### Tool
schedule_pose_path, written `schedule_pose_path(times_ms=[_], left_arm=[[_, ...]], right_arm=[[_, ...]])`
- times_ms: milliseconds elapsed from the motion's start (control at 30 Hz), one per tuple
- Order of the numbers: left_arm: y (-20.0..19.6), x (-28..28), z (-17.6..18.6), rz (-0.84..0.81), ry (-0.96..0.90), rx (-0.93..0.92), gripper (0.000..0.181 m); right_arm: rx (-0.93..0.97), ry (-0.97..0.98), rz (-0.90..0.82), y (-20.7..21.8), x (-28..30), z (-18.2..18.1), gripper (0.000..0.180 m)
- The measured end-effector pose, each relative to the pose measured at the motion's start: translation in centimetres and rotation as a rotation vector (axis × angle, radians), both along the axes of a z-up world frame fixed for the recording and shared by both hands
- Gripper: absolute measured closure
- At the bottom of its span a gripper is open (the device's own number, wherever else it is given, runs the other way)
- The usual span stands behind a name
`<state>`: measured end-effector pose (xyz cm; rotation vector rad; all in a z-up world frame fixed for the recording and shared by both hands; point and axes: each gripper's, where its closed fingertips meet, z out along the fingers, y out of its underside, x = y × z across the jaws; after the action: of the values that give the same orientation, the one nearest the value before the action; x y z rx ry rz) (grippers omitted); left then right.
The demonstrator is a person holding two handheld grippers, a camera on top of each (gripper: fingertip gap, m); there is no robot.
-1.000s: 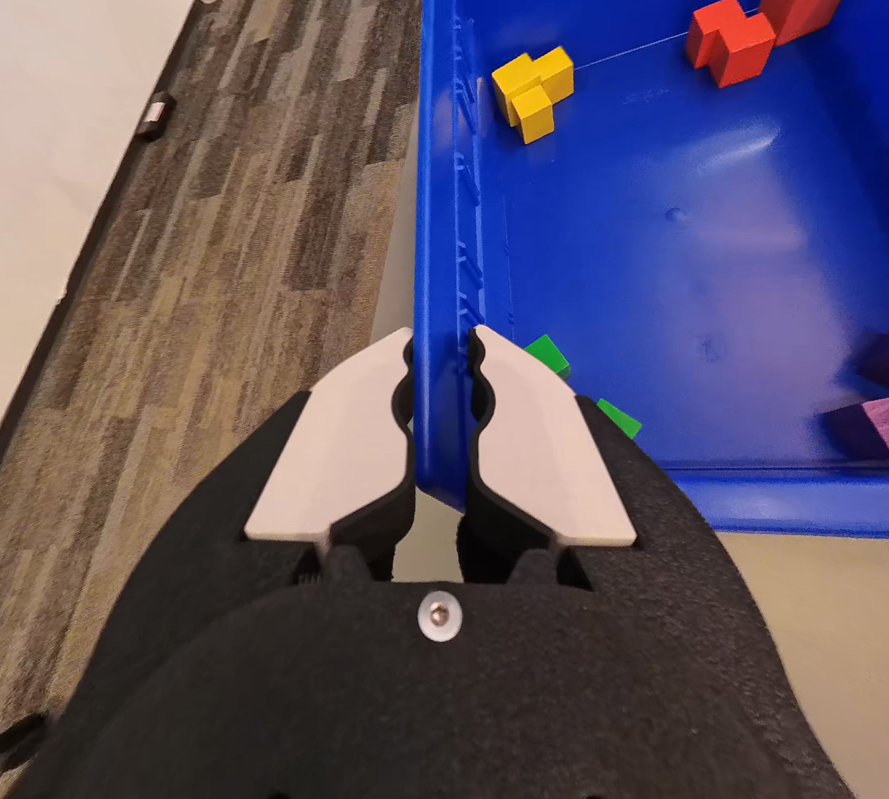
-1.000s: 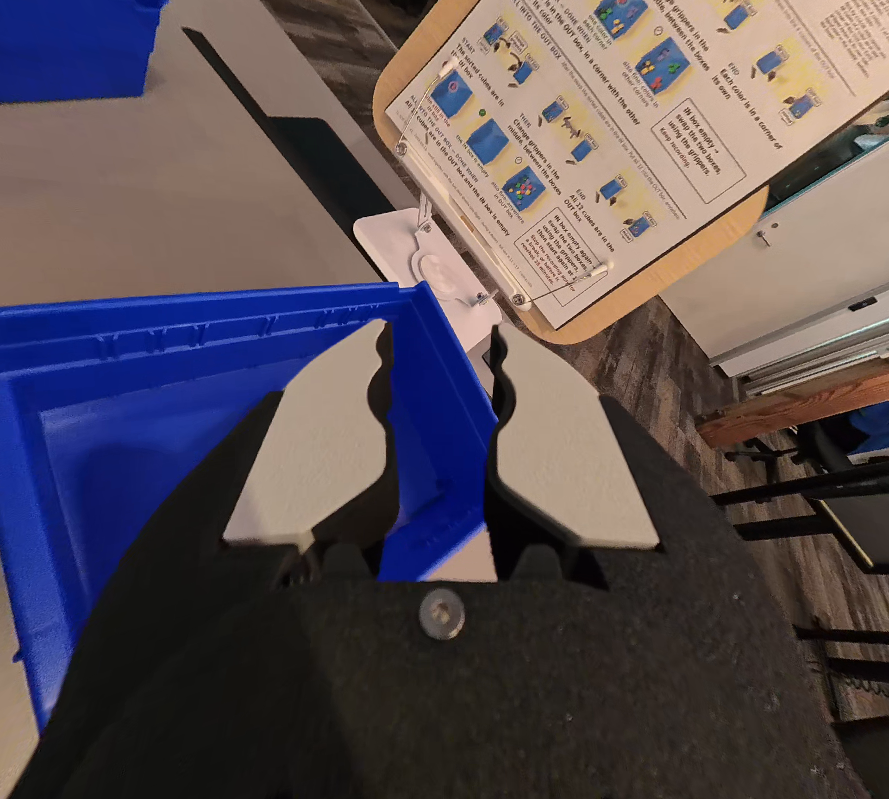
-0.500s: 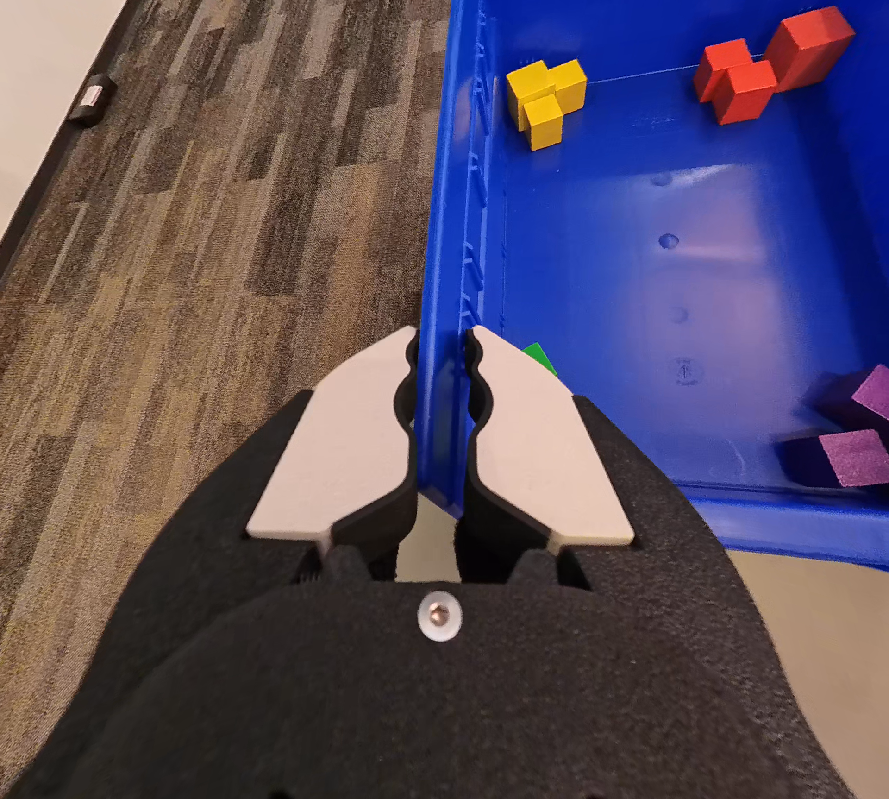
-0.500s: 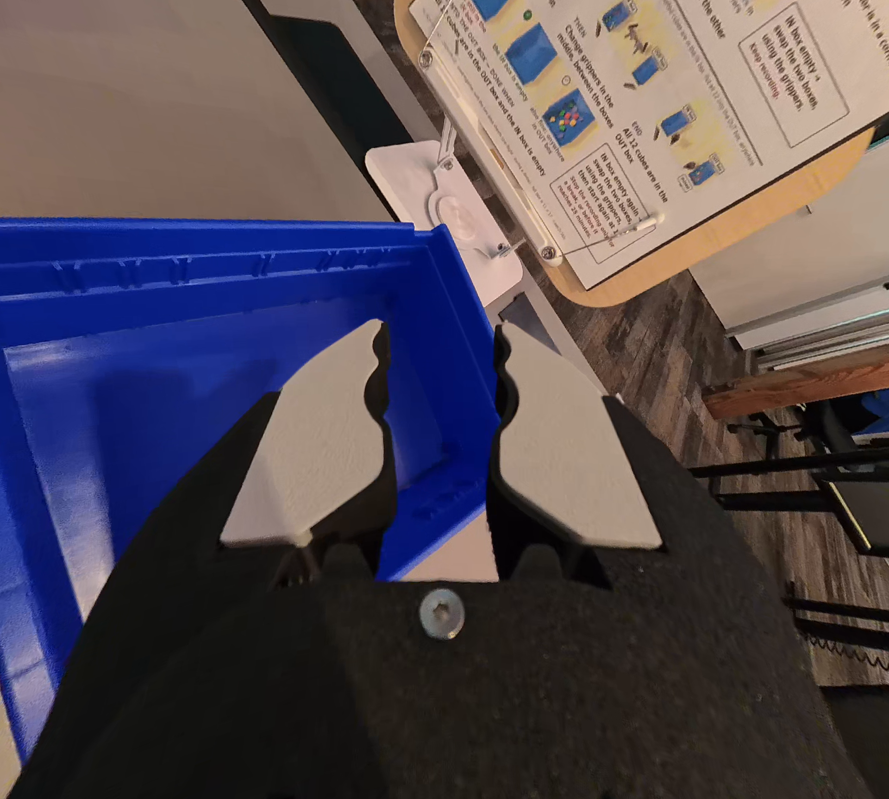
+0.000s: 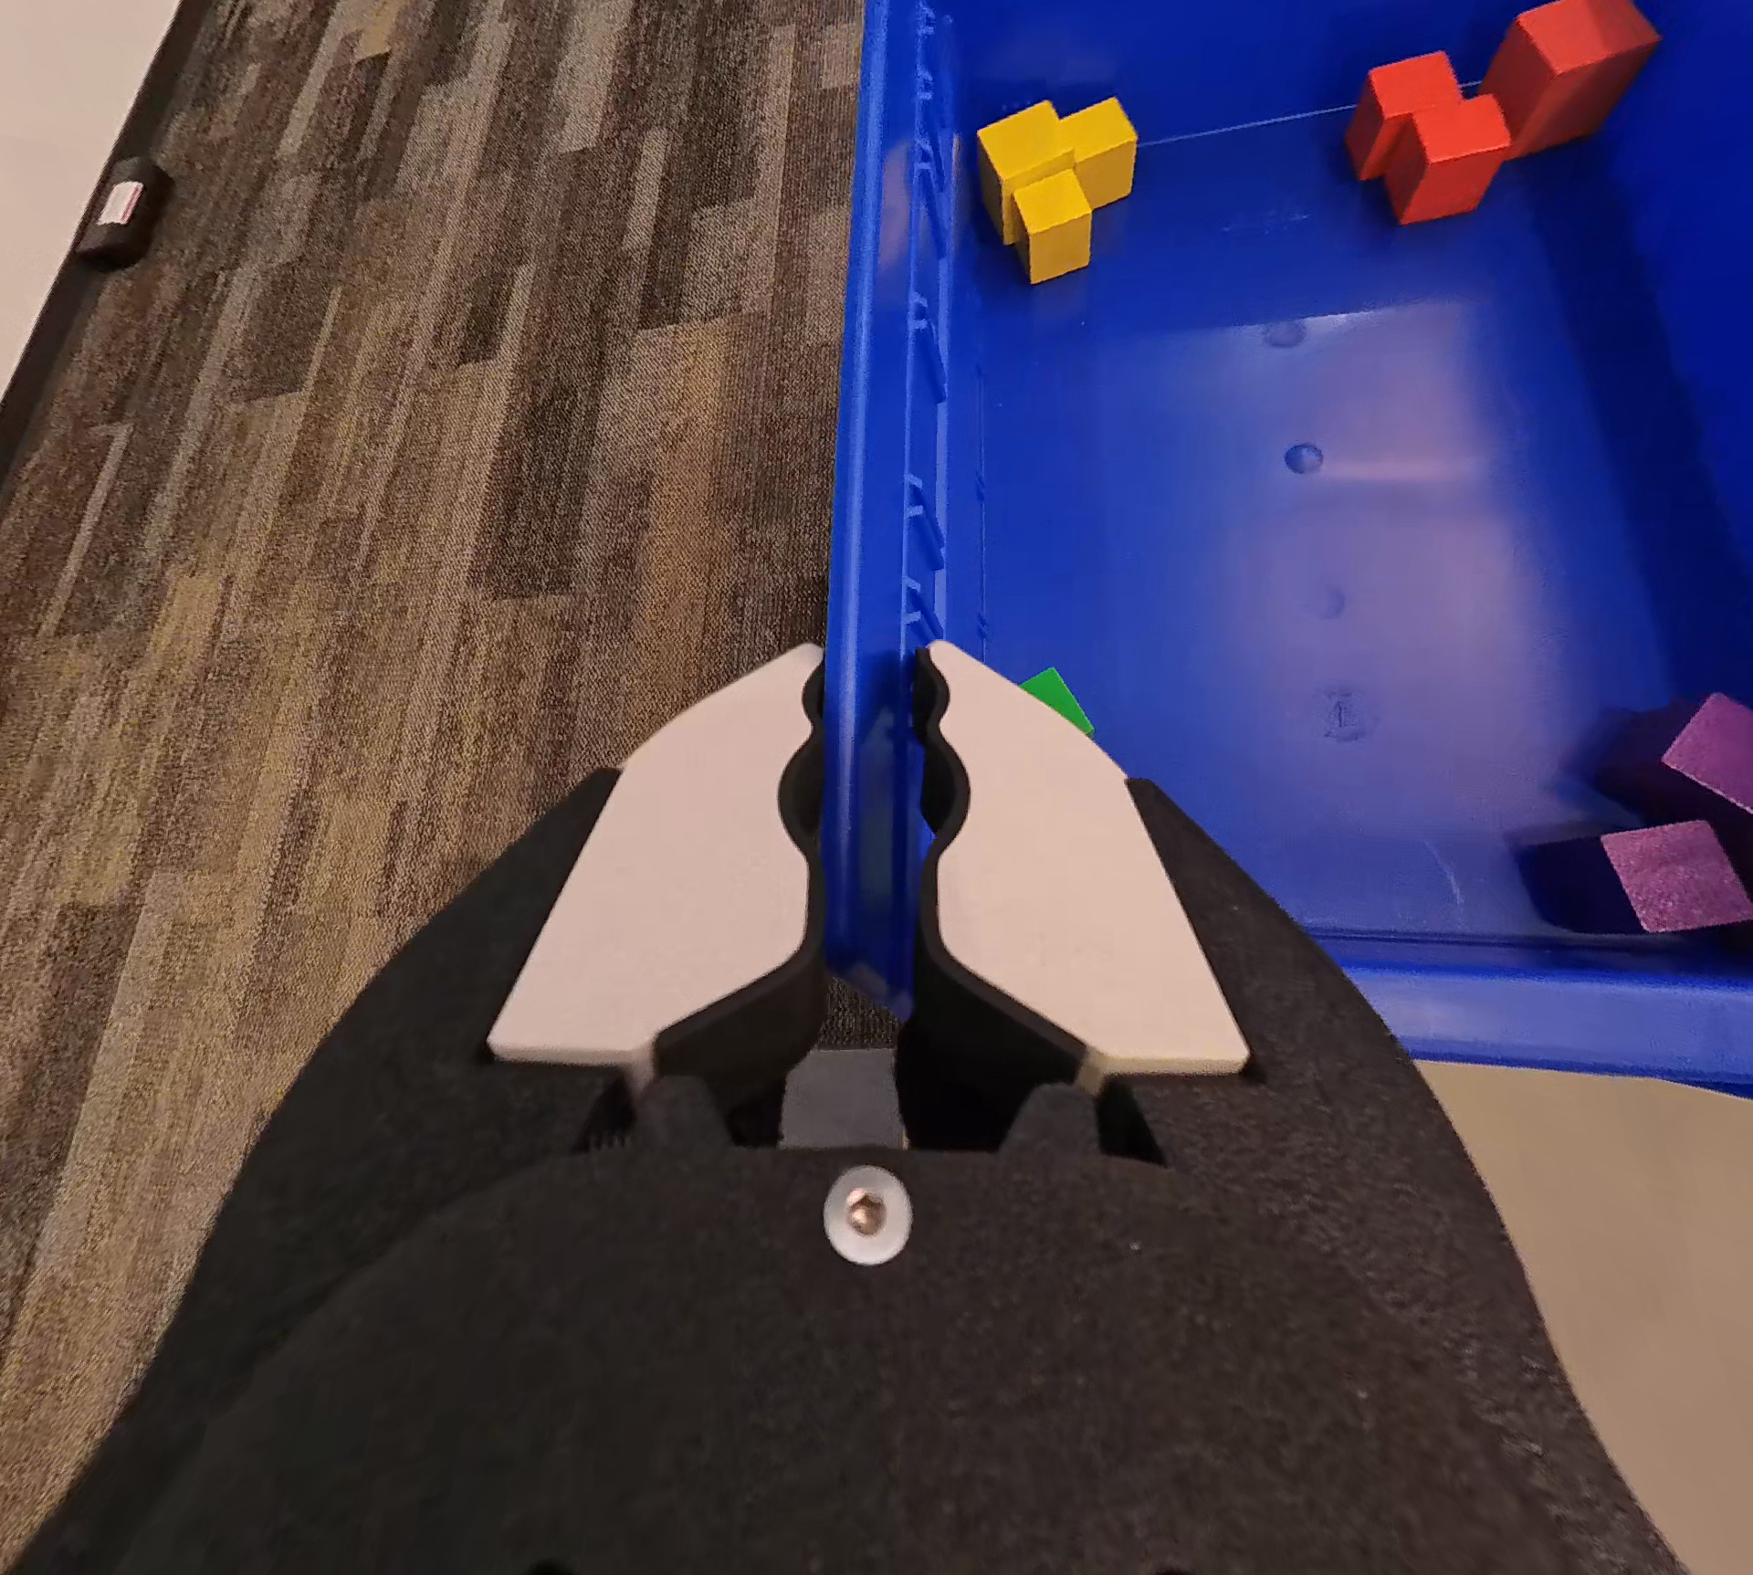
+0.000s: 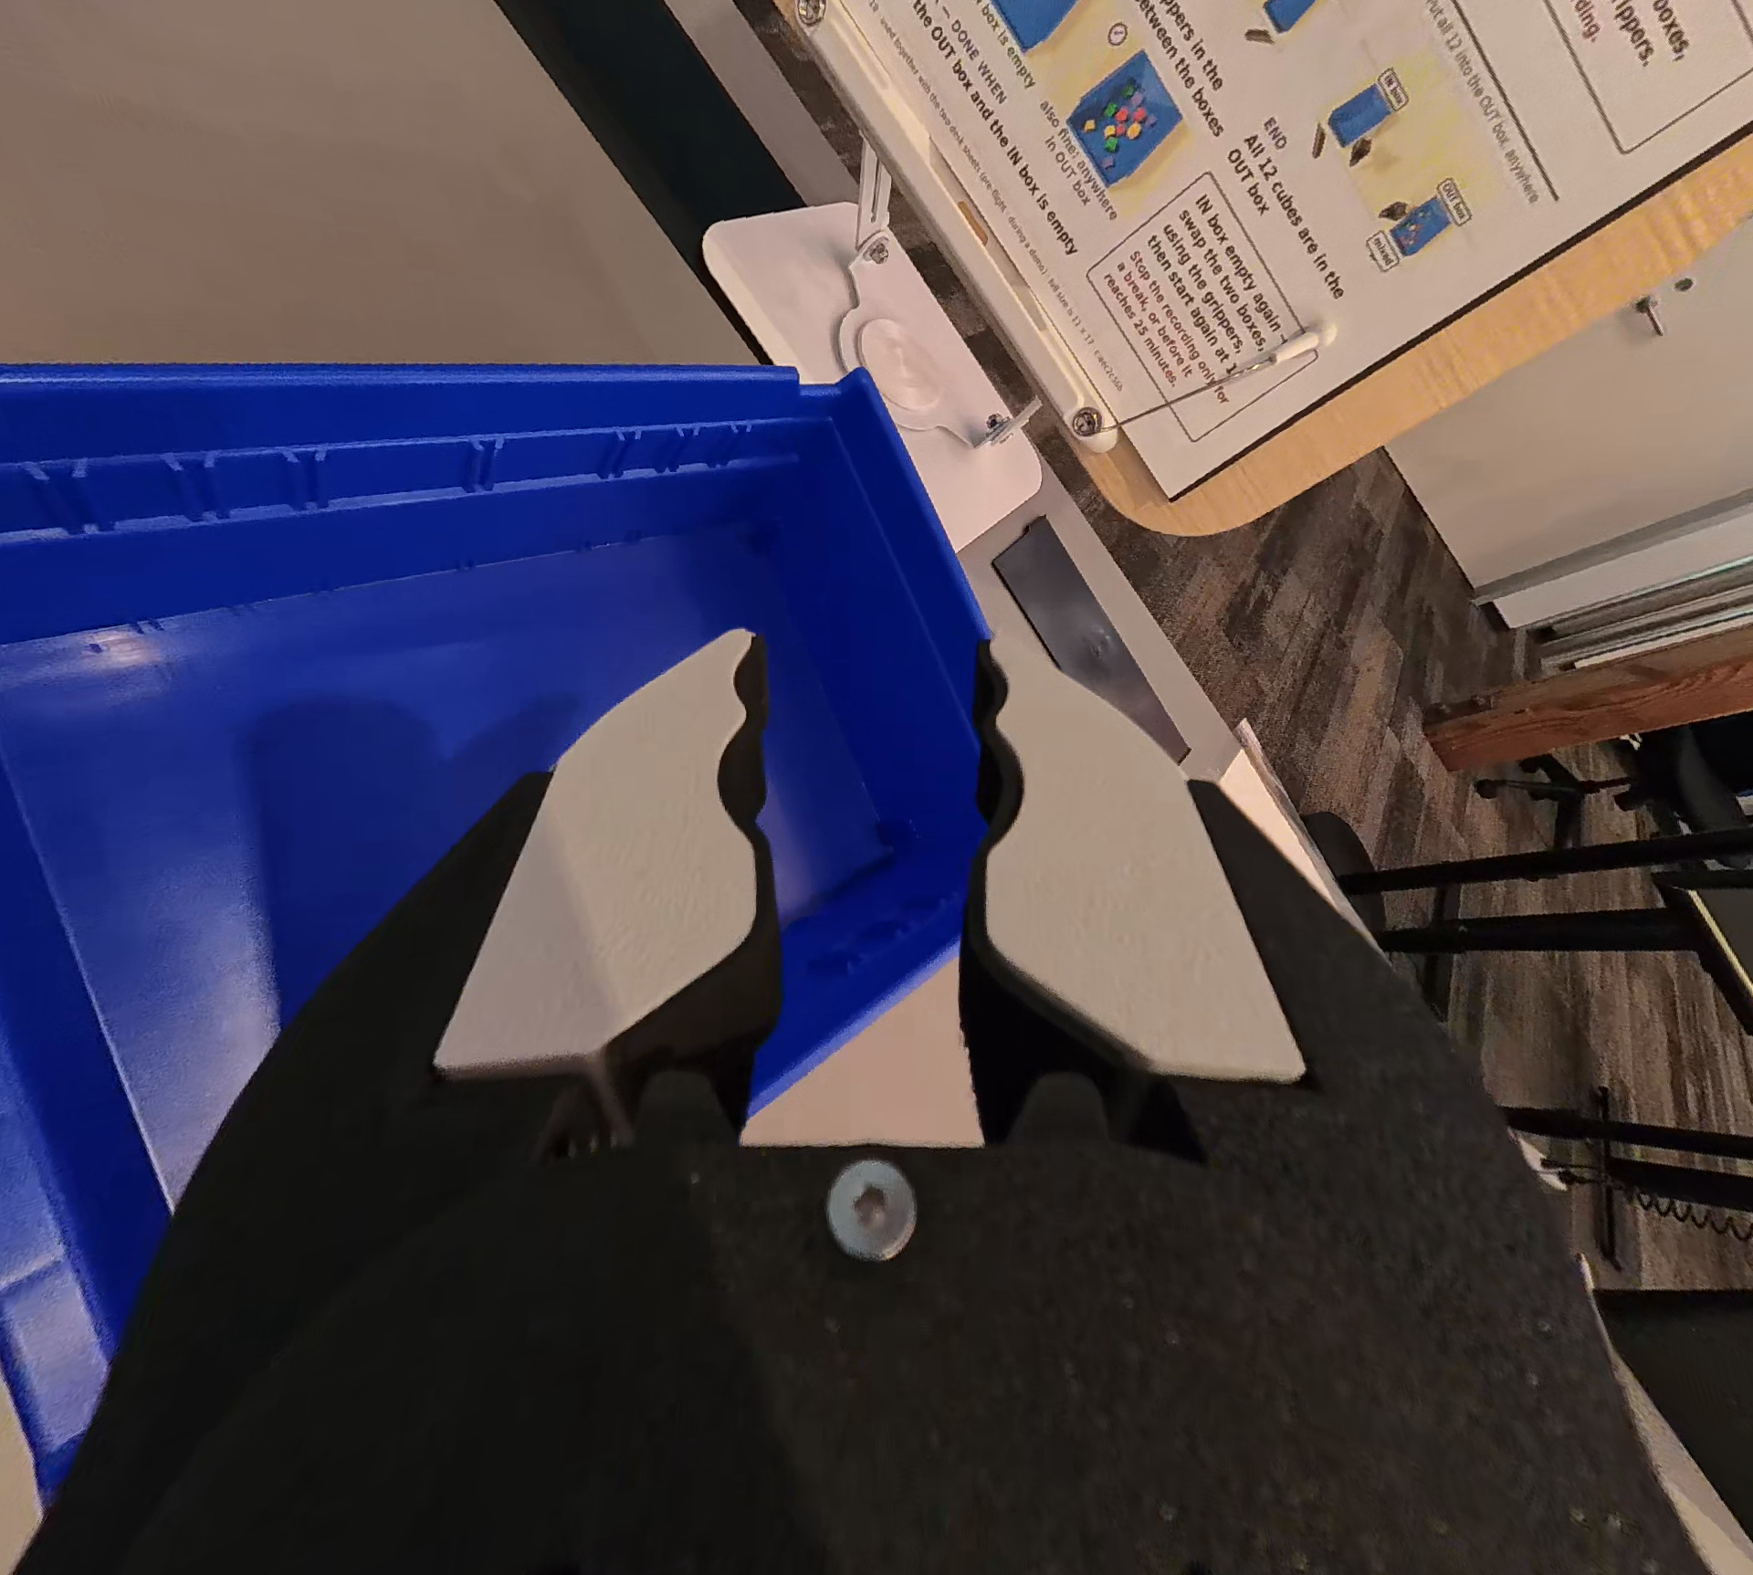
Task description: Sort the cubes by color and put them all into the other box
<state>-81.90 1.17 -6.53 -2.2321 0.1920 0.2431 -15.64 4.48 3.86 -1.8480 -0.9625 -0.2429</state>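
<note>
while my left gripper [image 5: 868, 657] pinches the side wall of the filled blue box [image 5: 1423, 543], one finger outside and one inside, its rim runs straight away from me with patterned carpet [image 5: 427, 391] below on the outer side. inside, the cubes lie sorted into corners: yellow cubes [image 5: 1053, 182] at the far left against the wall, red cubes [image 5: 1480, 107] at the far right, purple cubes [image 5: 1679, 827] near right, and a green cube [image 5: 1058, 695] just behind my inner finger, mostly hidden. my right gripper [image 6: 868, 657] straddles the corner wall of the empty blue box [image 6: 332, 676], jaws spread somewhat wider around the rim; whether they truly bear on it i cannot tell. that box sits on the pale table [image 6: 285, 107], near an instruction board [image 6: 1328, 107] on a white stand. i judge both boxes to be stiff moulded plastic, light, glossy and so a little slippery; the ribbed rim is the sensible grip. the wooden-looking cubes seem light and hard, and would likely slide and mix if i tilt their box.
</note>
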Motion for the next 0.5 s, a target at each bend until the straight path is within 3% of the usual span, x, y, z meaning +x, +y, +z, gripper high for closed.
schedule_pose_path(times_ms=[233,400,500], left_arm=[[0.4,-0.2,0.4,0.061,0.022,0.059,0.158],[-0.2,1.0,2.8,0.064,-0.079,0.194,0.115],[-1.8,0.8,4.3,0.098,-0.066,0.269,0.111]], right_arm=[[-0.042,0.005,-0.037,0.5,1.2,-0.8,0.137],[-0.182,0.097,-0.207,-0.3,3.6,-1.8,0.132],[-0.362,0.25,-0.306,-1.6,4.6,-3.7,0.132]])
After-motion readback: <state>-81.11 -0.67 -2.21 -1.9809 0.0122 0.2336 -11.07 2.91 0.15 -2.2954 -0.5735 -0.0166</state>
